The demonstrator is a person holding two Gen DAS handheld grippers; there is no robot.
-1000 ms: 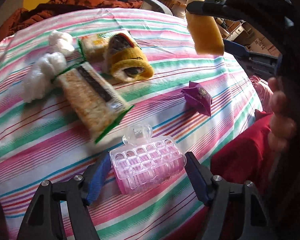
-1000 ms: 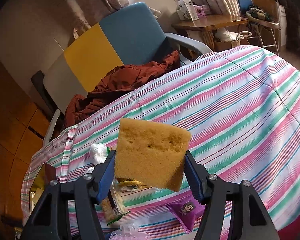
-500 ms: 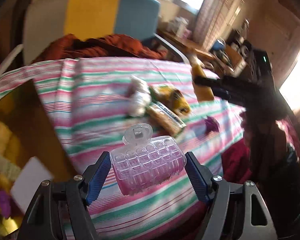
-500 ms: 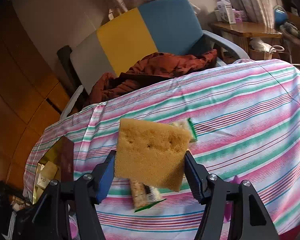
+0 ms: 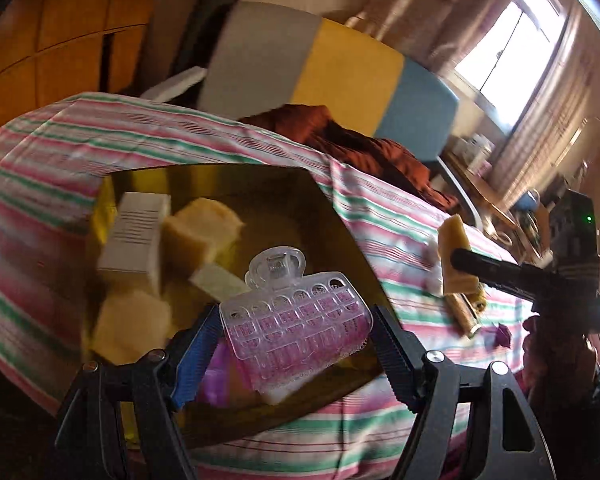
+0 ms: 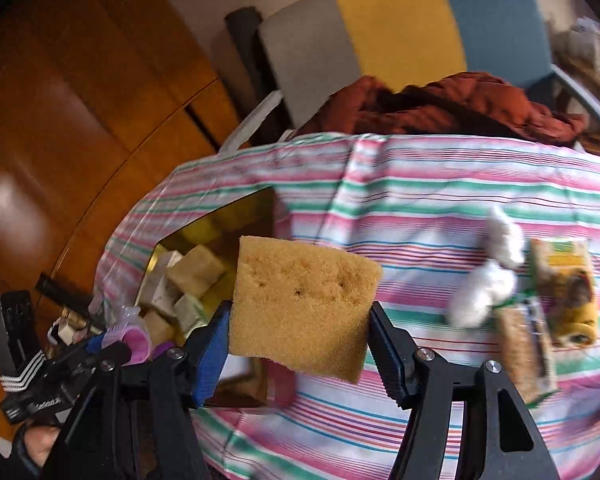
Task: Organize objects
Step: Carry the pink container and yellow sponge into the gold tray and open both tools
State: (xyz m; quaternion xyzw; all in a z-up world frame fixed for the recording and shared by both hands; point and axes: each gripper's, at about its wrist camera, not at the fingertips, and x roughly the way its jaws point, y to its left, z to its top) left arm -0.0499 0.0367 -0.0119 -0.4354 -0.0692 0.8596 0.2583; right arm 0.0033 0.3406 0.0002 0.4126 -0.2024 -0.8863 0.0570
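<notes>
My left gripper (image 5: 296,338) is shut on a clear plastic case with pink inside (image 5: 296,320), hanging over a gold box (image 5: 332,208) that holds yellow sponges (image 5: 200,232) and a white carton (image 5: 136,236). My right gripper (image 6: 300,344) is shut on a yellow sponge (image 6: 304,300), above the striped cloth just right of the gold box (image 6: 220,220). In the left wrist view the right gripper (image 5: 456,260) and its sponge (image 5: 454,248) show at the right. The left gripper (image 6: 112,344) with its case (image 6: 128,332) shows low left in the right wrist view.
On the striped tablecloth (image 6: 420,200) lie white cotton lumps (image 6: 484,288), a long cracker pack (image 6: 524,352) and a yellow snack pack (image 6: 572,296). A small purple packet (image 5: 502,334) lies further right. Behind the table stands a grey, yellow and blue chair (image 6: 400,24) with a rust-red garment (image 6: 440,108).
Both grippers swung left across the table with their loads. The left one went from above the snacks to over the gold box; the right one came near the box.
</notes>
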